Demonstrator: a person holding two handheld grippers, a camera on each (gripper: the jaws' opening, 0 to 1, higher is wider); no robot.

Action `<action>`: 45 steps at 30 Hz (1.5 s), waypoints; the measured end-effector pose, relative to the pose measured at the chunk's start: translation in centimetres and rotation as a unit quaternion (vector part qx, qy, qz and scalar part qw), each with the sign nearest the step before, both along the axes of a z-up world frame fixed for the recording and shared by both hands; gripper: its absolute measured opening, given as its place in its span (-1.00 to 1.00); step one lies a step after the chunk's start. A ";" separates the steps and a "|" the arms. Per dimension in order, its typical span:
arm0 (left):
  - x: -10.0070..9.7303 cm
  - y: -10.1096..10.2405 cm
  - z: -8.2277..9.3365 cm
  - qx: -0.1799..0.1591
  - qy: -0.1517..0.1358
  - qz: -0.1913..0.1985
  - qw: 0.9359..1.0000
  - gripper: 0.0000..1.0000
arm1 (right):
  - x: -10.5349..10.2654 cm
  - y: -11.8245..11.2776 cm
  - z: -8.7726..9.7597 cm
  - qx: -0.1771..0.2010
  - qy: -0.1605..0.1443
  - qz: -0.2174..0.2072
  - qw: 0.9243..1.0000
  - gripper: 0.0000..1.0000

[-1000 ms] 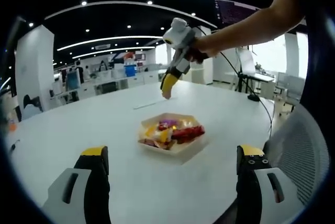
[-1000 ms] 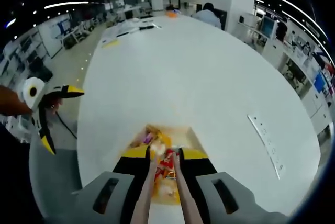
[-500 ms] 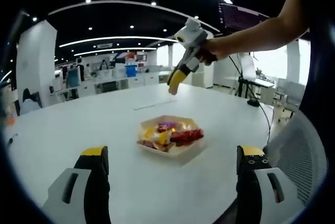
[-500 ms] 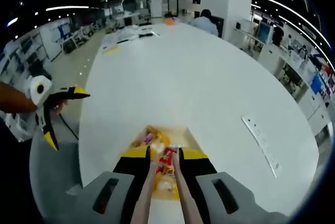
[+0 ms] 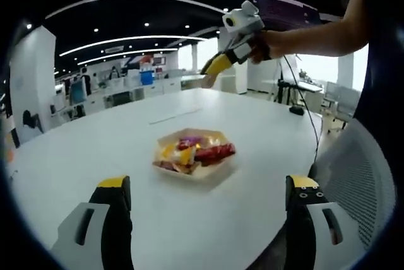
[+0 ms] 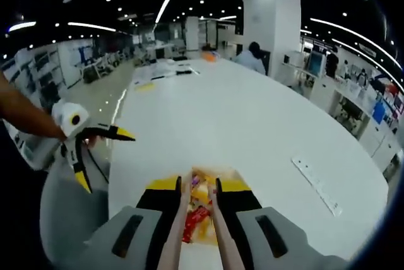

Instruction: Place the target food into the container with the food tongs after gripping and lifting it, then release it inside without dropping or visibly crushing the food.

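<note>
A shallow beige tray [image 5: 203,170] of mixed food, red, yellow and purple pieces, lies on the white table [image 5: 95,150]. My left gripper [image 5: 207,183] stands wide open near the table's edge, short of the tray, with nothing in it. A hand holds my right gripper [image 5: 212,68] high above and beyond the tray. In the right gripper view that gripper [image 6: 199,185] is shut on the beige food tongs [image 6: 222,245], whose two arms run forward between the jaws. The tray [image 6: 222,172] lies below the tong tips. I cannot tell whether the tongs hold any food.
A long white power strip [image 6: 317,185] lies on the table beyond the tray. A grey mesh chair [image 5: 363,181] stands at the table's edge beside my left gripper [image 6: 103,158]. A person [image 6: 251,57] sits at the far end. Desks and pillars fill the room behind.
My right gripper has risen with the tongs, higher above the tray and a little away from it. The left gripper stays open and has hardly moved.
</note>
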State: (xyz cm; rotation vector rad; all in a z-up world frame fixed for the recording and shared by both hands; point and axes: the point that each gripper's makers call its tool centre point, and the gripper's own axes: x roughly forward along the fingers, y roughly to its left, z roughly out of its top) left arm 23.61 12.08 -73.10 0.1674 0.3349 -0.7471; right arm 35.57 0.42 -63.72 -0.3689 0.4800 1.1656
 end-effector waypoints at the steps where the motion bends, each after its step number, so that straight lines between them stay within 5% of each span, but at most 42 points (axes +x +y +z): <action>1: 0.0 -0.5 0.4 0.019 -0.019 -0.021 0.999 0.99 | -0.7 0.2 0.5 0.017 -0.004 0.007 1.000 -0.58; 4: -0.9 -2.8 0.3 0.008 -0.004 -0.064 0.998 0.98 | -2.8 0.6 1.3 0.056 -0.007 0.031 0.998 -0.58; 7: -0.3 -4.2 1.4 0.005 -0.010 -0.077 0.997 0.89 | -4.1 0.4 0.6 0.056 -0.013 0.040 0.998 -0.58; 12: 1.0 -6.9 5.2 -0.023 -0.012 -0.116 0.993 0.88 | -6.1 0.0 0.8 0.087 -0.013 0.060 0.994 -0.56; 14: 1.5 -7.7 6.0 -0.010 -0.007 -0.145 0.989 0.80 | -7.1 0.0 1.1 0.108 -0.009 0.070 0.992 -0.55; 16: 2.3 -8.3 6.8 0.014 -0.032 -0.160 0.987 0.59 | -7.7 0.0 1.1 0.117 -0.009 0.076 0.990 -0.55; 21: 2.1 -10.1 8.2 0.001 -0.015 -0.201 0.980 0.55 | -10.0 0.6 1.9 0.144 -0.011 0.101 0.984 -0.54; 24: 1.7 -10.7 8.9 -0.005 -0.010 -0.220 0.975 0.34 | -10.6 0.8 2.0 0.149 -0.012 0.107 0.983 -0.53; 34: 1.3 -12.2 8.9 0.024 -0.016 -0.277 0.960 -0.07 | -11.2 1.7 2.6 0.174 -0.010 0.120 0.977 -0.53; 45: 1.6 -12.0 8.4 0.008 0.017 -0.296 0.955 -0.49 | -11.1 2.2 1.5 0.169 -0.011 0.128 0.977 -0.52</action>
